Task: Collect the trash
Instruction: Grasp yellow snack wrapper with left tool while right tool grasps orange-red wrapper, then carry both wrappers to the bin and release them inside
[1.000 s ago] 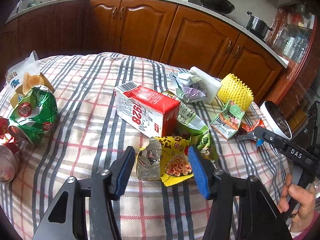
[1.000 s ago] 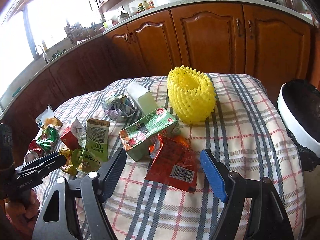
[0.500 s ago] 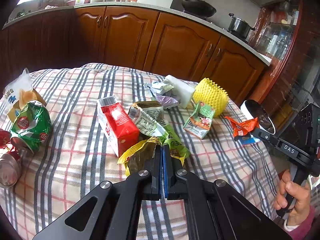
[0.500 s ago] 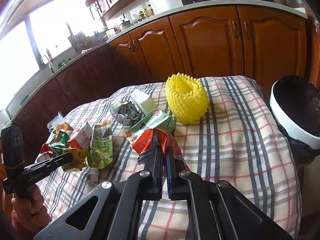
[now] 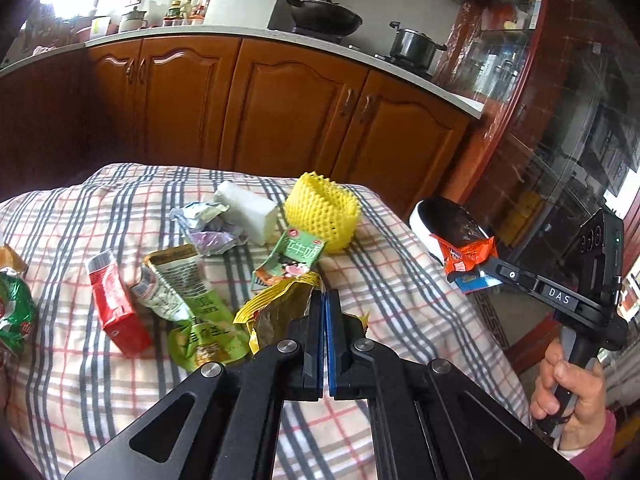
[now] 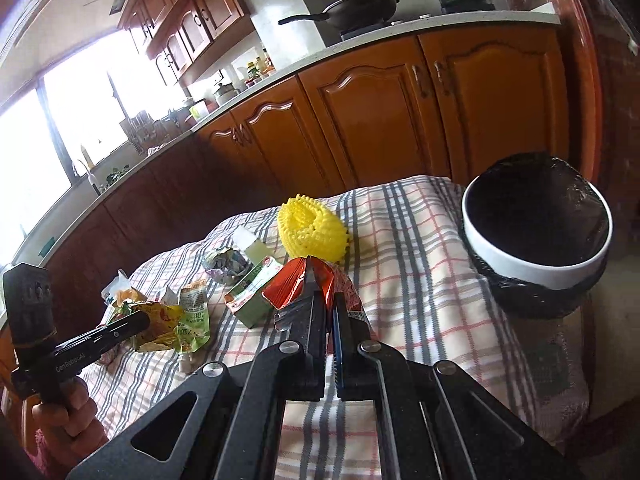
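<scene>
My left gripper (image 5: 323, 300) is shut on a crumpled yellow snack wrapper (image 5: 276, 308) and holds it above the checked tablecloth (image 5: 72, 220). My right gripper (image 6: 326, 292) is shut on a red-orange wrapper (image 6: 298, 280), lifted off the table; it also shows in the left wrist view (image 5: 466, 254) near the white bin (image 5: 424, 220). The bin (image 6: 536, 264), lined with a black bag, stands at the table's right edge. On the cloth lie a red carton (image 5: 114, 308), a green pouch (image 5: 196, 308), a green juice box (image 5: 292, 260) and a yellow foam net (image 5: 320, 212).
A white foam block (image 5: 248, 210) and crumpled silver-purple foil (image 5: 204, 224) lie at the back of the table. Green wrappers (image 5: 14, 312) sit at the far left. Wooden kitchen cabinets (image 5: 280, 112) run behind the table.
Both grippers closed on their wrappers and lifted them off the cloth. The right gripper carried the red-orange wrapper up and toward the bin.
</scene>
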